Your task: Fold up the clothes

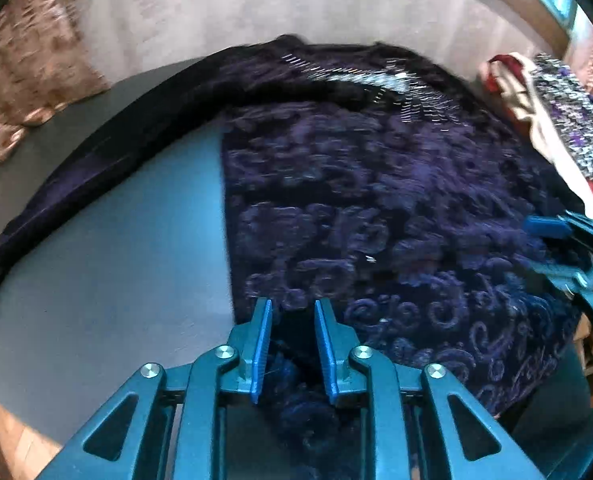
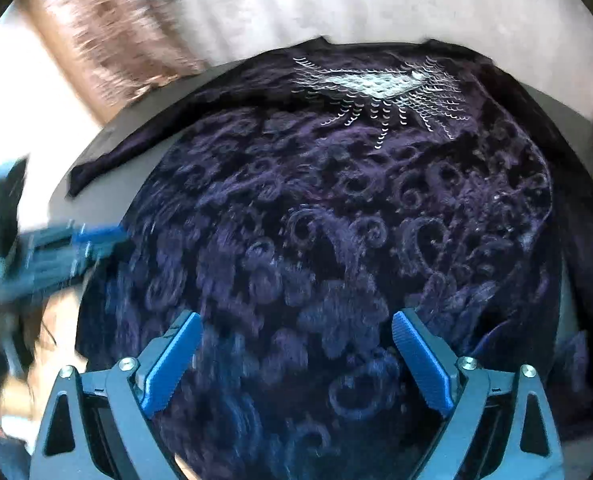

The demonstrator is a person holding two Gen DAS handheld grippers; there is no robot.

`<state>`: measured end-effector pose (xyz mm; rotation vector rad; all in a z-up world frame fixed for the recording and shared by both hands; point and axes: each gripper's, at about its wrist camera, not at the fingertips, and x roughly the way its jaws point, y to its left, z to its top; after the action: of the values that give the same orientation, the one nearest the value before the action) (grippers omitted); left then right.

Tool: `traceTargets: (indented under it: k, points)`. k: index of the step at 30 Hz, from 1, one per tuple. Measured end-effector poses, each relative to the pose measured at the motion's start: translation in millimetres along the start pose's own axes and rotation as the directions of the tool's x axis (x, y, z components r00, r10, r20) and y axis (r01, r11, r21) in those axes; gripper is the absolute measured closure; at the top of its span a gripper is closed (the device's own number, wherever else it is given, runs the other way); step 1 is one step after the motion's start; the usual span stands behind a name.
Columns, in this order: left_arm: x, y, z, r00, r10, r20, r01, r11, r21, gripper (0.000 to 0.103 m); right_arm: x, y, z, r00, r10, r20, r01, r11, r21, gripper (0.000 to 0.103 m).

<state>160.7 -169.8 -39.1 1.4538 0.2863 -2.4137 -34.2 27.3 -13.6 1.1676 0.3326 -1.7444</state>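
A dark purple velvet garment with a swirl pattern and silver beading at its neck lies spread on a grey table. One long sleeve stretches out to the left. My left gripper is nearly closed on the garment's near hem, with fabric bunched between its fingers. My right gripper is open above the garment, nothing between its fingers. It also shows at the right edge of the left wrist view. The left gripper shows blurred at the left of the right wrist view.
A pile of other clothes, red, cream and sequined, lies at the table's far right. A brown patterned cushion sits at the far left beyond the table. A pale sofa back runs behind the table.
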Motion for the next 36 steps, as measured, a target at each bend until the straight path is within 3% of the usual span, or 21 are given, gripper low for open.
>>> traceTargets:
  k: [2, 5, 8, 9, 14, 16, 19, 22, 26, 27, 29, 30, 31, 34, 36]
  points:
    - [-5, 12, -7, 0.998, 0.06, -0.02, -0.06, 0.998, 0.001, 0.081, -2, 18, -12, 0.998, 0.066, 0.007, -0.066, 0.998, -0.021, 0.002]
    - [-16, 26, -8, 0.997, 0.077, -0.019, -0.078, 0.994, -0.072, 0.081, -3, 31, -16, 0.991, 0.132, 0.005, -0.132, 0.991, -0.031, 0.001]
    - [-38, 30, -3, 0.997, 0.051, 0.064, -0.04, 0.985, -0.169, 0.079, -25, 14, -15, 0.976, 0.214, 0.05, -0.216, 0.975, 0.047, 0.009]
    - [-45, 30, -2, 0.995, 0.031, 0.097, -0.012, 0.981, -0.195, 0.078, -39, 3, -19, 0.975, 0.202, 0.088, -0.209, 0.975, 0.072, 0.01]
    - [-48, 1, 19, 0.982, -0.077, 0.173, 0.112, 0.972, -0.205, 0.077, -103, -77, -46, 0.978, -0.022, 0.206, -0.033, 0.966, 0.258, 0.013]
    - [-45, -21, 24, 0.978, -0.128, 0.167, 0.153, 0.977, -0.149, 0.076, -125, -115, -70, 0.967, -0.155, 0.202, 0.072, 0.928, 0.366, 0.024]
    - [-35, -58, 27, 0.974, -0.183, 0.134, 0.192, 0.98, -0.058, 0.075, -145, -154, -97, 0.935, -0.312, 0.166, 0.204, 0.86, 0.467, 0.029]
    - [-17, -91, 28, 0.97, -0.229, 0.083, 0.231, 0.973, -0.011, 0.074, -145, -172, -107, 0.92, -0.361, 0.152, 0.24, 0.826, 0.51, 0.03]
    - [-4, -118, 27, 0.972, -0.234, 0.033, 0.232, 0.972, 0.039, 0.074, -114, -178, -96, 0.918, -0.383, 0.1, 0.292, 0.825, 0.483, 0.03]
    - [-2, -118, 25, 0.972, -0.234, 0.028, 0.233, 0.972, 0.037, 0.074, -104, -170, -92, 0.899, -0.431, 0.079, 0.362, 0.832, 0.421, 0.031]
    - [2, -119, 19, 0.972, -0.234, 0.017, 0.233, 0.972, 0.032, 0.074, -91, -152, -86, 0.867, -0.495, 0.058, 0.455, 0.833, 0.314, 0.048]
    - [4, -119, 16, 0.972, -0.234, 0.012, 0.233, 0.972, 0.029, 0.073, -90, -146, -83, 0.871, -0.487, 0.066, 0.451, 0.845, 0.287, 0.072]
    - [5, -119, 14, 0.972, -0.235, 0.007, 0.234, 0.972, 0.026, 0.073, -89, -141, -79, 0.872, -0.486, 0.057, 0.457, 0.85, 0.262, 0.084]
    - [4, -111, 18, 0.966, -0.258, -0.002, 0.258, 0.966, -0.002, 0.073, -88, -126, -63, 0.826, -0.563, 0.029, 0.559, 0.824, 0.099, 0.085]
    - [3, -108, 18, 0.964, -0.266, -0.003, 0.266, 0.964, -0.009, 0.073, -121, -133, -41, 0.74, -0.667, 0.089, 0.663, 0.745, 0.077, 0.085]
